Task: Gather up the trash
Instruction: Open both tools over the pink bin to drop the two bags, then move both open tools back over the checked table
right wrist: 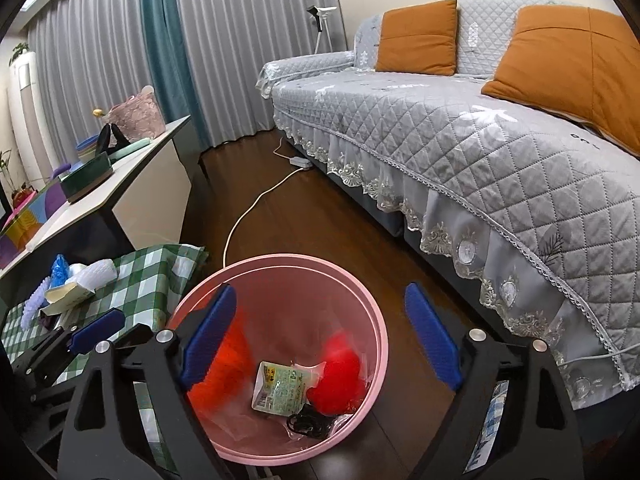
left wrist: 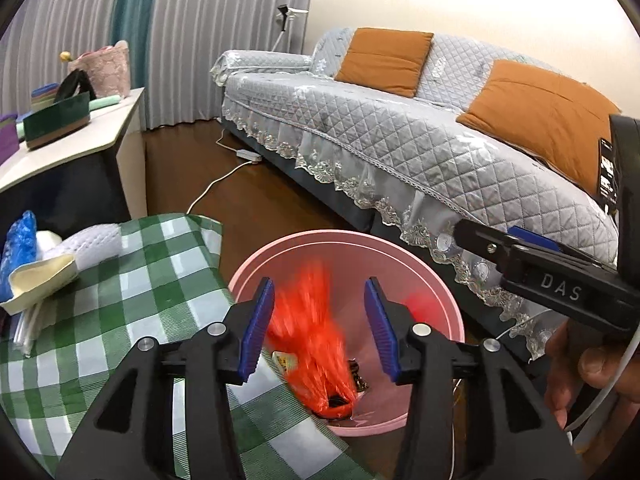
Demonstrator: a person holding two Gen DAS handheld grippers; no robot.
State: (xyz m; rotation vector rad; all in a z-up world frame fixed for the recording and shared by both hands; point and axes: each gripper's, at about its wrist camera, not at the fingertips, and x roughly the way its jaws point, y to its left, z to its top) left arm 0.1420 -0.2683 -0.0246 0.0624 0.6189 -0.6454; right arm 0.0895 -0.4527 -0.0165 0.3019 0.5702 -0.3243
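Note:
My left gripper stands open above the pink bin. A motion-blurred orange plastic bag hangs between its blue pads and reaches down into the bin; the pads do not press on it. My right gripper is open wide over the same pink bin with nothing between its fingers. Inside the bin lie a red mesh bundle, a green-and-white packet, a black tangle and the orange bag as a blur at the left. The right gripper shows at the left wrist view's right edge.
A table with a green checked cloth sits left of the bin and bears a blue plastic wrapper and a cream packet. A grey quilted sofa runs along the right. A white cable crosses the dark floor.

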